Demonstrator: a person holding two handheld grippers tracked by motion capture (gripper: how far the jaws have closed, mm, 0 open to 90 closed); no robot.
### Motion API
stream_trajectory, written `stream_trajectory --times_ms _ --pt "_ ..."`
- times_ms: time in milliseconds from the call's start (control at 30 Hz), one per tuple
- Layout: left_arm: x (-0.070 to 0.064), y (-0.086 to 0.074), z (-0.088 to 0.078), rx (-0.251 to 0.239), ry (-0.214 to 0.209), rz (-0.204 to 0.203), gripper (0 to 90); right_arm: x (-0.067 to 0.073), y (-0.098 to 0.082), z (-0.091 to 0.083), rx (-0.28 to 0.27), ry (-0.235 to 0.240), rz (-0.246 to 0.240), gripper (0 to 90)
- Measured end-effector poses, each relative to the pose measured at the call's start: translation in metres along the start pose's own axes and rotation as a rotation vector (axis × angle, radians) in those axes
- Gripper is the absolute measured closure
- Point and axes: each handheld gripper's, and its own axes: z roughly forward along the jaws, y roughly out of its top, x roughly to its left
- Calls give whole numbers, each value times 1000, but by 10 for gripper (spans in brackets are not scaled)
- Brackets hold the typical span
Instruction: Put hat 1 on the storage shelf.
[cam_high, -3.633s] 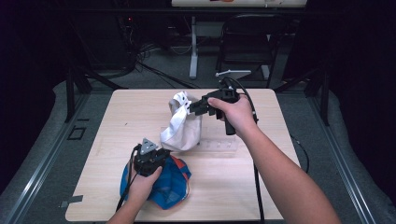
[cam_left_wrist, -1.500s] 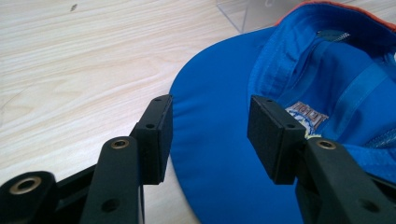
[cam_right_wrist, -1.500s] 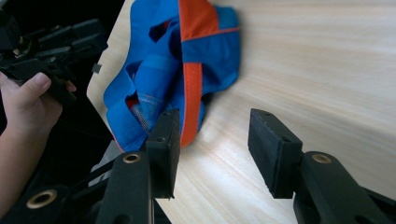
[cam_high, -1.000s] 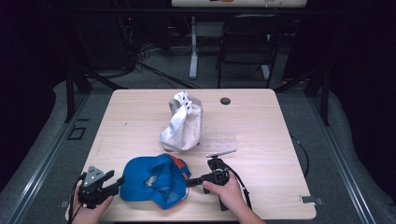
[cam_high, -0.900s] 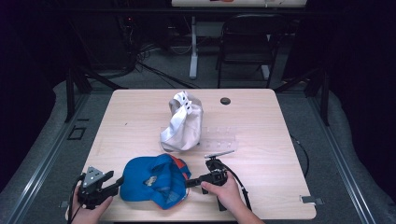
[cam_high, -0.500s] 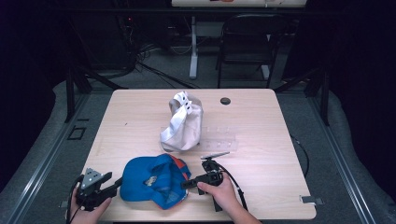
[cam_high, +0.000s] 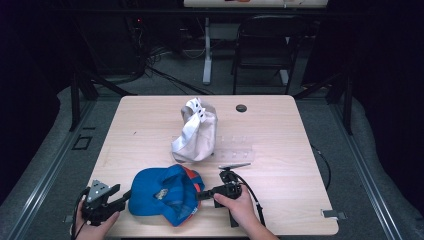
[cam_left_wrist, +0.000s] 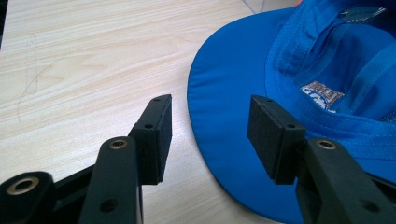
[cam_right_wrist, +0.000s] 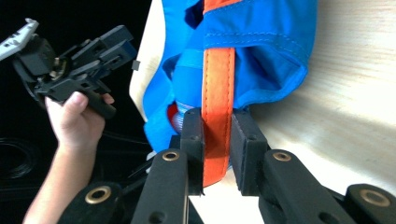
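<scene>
From above, the blue cap (cam_high: 165, 194) lies upside down at the near edge of the table (cam_high: 280, 125), left of centre, with a gripper at each side of it. The left gripper (cam_high: 122, 196) points at the brim with jaws spread; the right gripper (cam_high: 201, 195) has just been closing, its jaws on the cap's right side. A white cloth bag (cam_high: 196, 132) stands well beyond, mid-table, so open wood lies to the right and far side.

Along the left gripper (cam_left_wrist: 209, 135), the jaws stand wide apart with the cap's brim (cam_left_wrist: 224, 107) lying between them, not pinched, seemingly lined up to take that edge next.

Along the right gripper (cam_right_wrist: 217, 140), the pads are pressed onto the orange strap (cam_right_wrist: 217, 88), a firm pinch on the back band. Beyond, the left hand (cam_right_wrist: 74, 121) holds its gripper off the table's edge, where room is tight.
</scene>
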Motion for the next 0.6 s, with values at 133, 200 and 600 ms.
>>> stream_trajectory --times_ms 133,200,600 --pt "-1 1 0 -4 0 3 507 7 1 0 -18 -3 8 773" --pt "-1 1 0 -9 3 4 507 12 4 -2 4 -23 1 774" --pt "2 3 1 -8 -4 9 507 50 28 -12 37 23 28 775"
